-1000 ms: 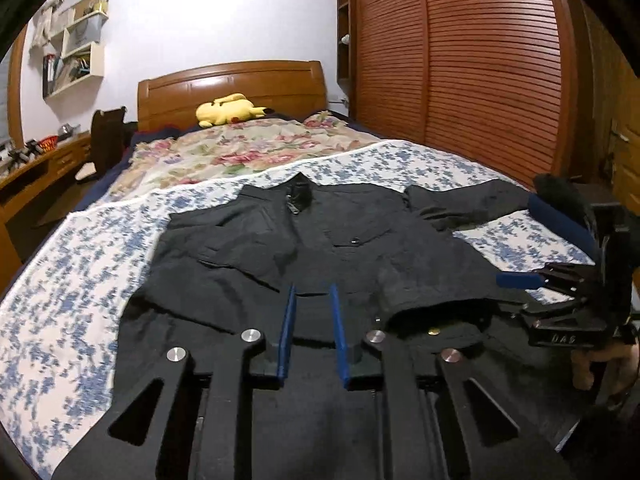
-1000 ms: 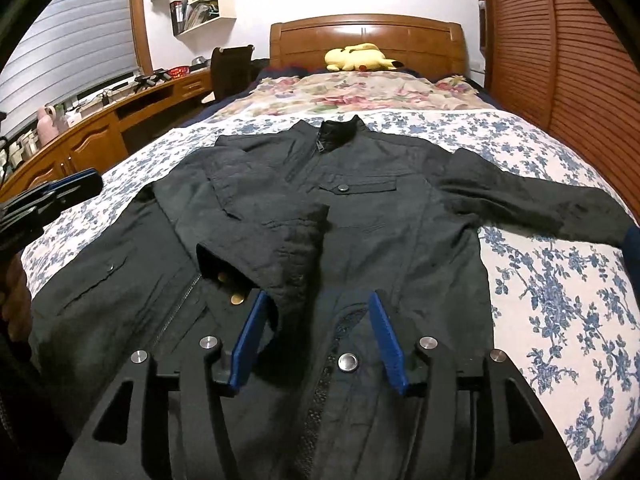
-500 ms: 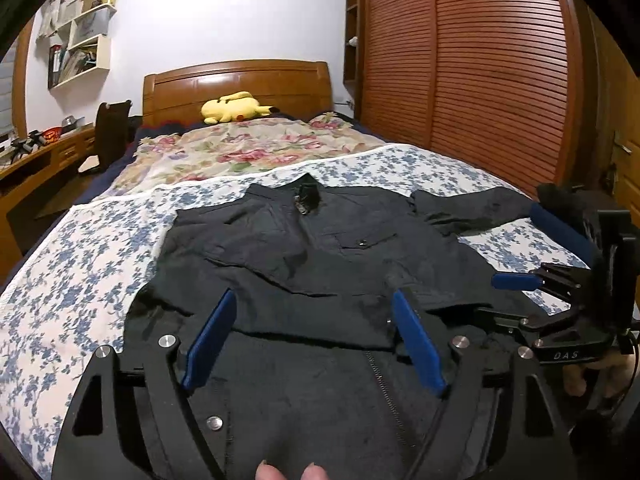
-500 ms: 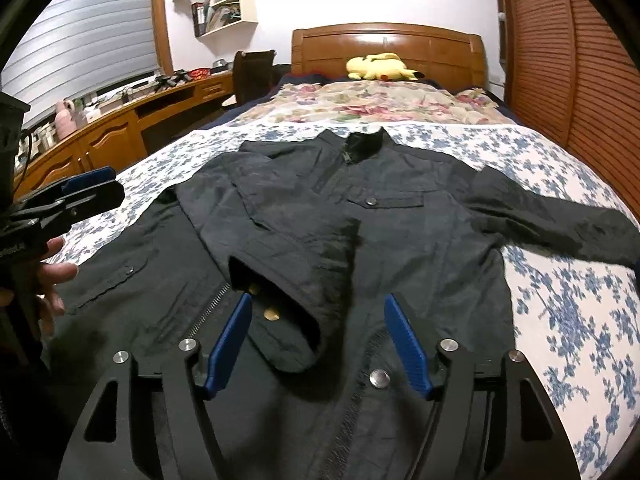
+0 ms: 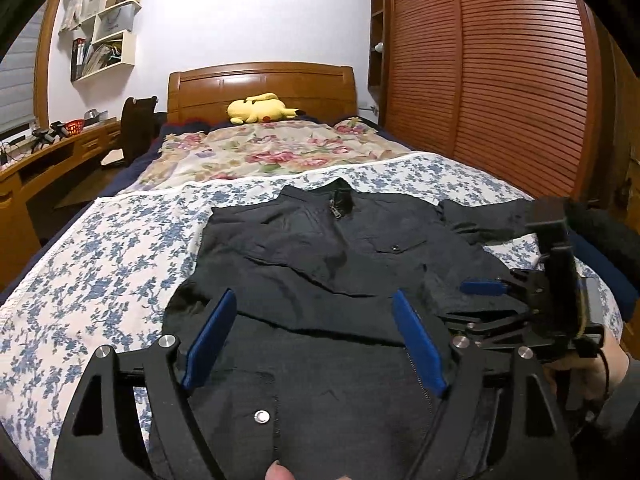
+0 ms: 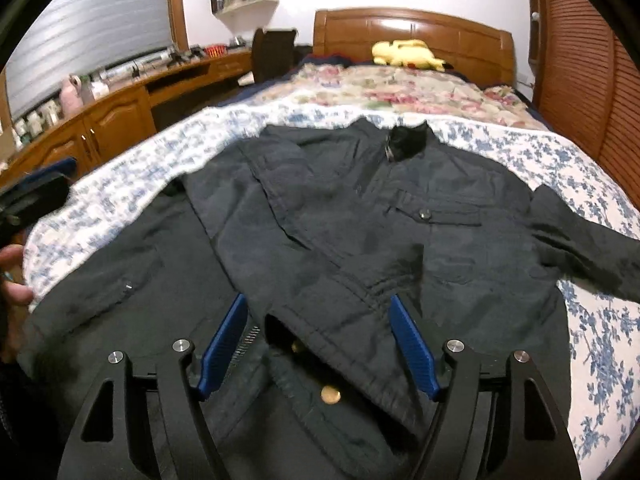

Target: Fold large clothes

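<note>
While the left gripper [image 5: 316,340] and the right gripper [image 6: 320,344] are held with jaws just spread wide and nothing clamped, one dark grey zip-front cloth jacket [image 5: 340,272] is seen flat on the blue-flowered bedsheet [image 5: 100,264] directly beneath and ahead of both. If the folded-in sleeve [image 6: 320,264] lying loose between the right gripper's blue pads [image 6: 412,346] is brushed, the fold could be undone. Two grippers, one jacket and one yellow plush toy [image 5: 260,108] far ahead are counted.

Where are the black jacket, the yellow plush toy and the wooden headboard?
black jacket [image 5: 320,264]: left wrist view, chest panel.
yellow plush toy [image 5: 260,109]: left wrist view, its body.
wooden headboard [image 6: 420,34]: right wrist view, upper panel.
</note>
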Available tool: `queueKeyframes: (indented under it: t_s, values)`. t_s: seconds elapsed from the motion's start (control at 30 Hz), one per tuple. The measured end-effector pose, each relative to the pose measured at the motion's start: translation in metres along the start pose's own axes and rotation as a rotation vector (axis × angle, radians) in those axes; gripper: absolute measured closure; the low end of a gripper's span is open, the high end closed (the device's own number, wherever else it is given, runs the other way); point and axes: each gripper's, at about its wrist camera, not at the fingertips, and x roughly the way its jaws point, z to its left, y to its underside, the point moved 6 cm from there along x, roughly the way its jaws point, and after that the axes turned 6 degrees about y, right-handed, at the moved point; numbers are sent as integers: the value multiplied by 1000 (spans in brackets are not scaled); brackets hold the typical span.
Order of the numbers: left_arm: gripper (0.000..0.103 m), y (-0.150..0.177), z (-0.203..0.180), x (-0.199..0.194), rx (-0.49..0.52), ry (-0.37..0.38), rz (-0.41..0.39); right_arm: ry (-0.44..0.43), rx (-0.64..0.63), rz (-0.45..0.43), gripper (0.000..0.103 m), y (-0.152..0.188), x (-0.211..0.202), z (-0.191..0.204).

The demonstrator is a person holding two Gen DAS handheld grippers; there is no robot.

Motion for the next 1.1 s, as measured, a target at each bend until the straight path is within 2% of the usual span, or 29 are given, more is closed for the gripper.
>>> queueKeyframes:
  t_s: [0.13,0.17,0.2,0.27,0.33,0.47,0.53,0.63,0.7,0.8,0.87,1.0,1.1]
  values:
    - [22,3,1,-2,3,-6,-4,9,21,49,30,3,15,-12]
    - [22,3,2,-3,-1,-5,-7,-11,37,51,45,4,15,-16]
    - [22,3,2,-4,-4,0,-10,-17,44,55,67,3,15,-20]
    - [22,2,1,-4,-8,6,-12,-3,48,56,92,5,13,-30]
    - [22,2,1,-4,-14,10,-17,28,69,46,93,7,9,-39]
    - [22,2,-6,-2,-10,28,-13,214,149,26,93,15,-10,-82]
    - [22,1,-10,-1,-10,43,-13,245,193,28,92,21,-19,-101]
    - [22,1,-17,3,-14,67,-7,301,226,7,81,27,-37,-119]
    - [22,1,-21,5,-9,73,-6,319,229,-9,65,30,-46,-121]
    - [22,1,-29,10,4,77,-1,281,209,-44,57,34,-61,-114]
    - [22,1,-35,13,12,79,2,252,170,-61,56,37,-67,-98]
    - [22,1,-42,19,17,83,10,77,109,-72,56,42,-71,-65]
    - [22,2,-45,22,18,84,16,-2,67,-71,56,42,-69,-38]
